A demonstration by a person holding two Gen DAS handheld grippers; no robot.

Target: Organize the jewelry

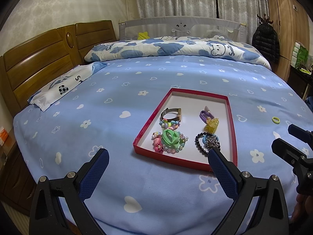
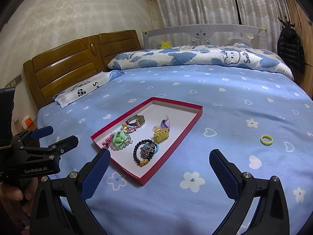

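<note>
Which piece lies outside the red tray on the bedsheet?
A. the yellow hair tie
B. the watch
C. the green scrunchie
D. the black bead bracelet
A: the yellow hair tie lies alone on the blue bedsheet, to the right of and apart from the red tray, while the other pieces lie inside the tray.

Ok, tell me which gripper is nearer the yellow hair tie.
Right. The right gripper is just short of the hair tie; the left gripper sits beyond the tray, farther away.
</note>
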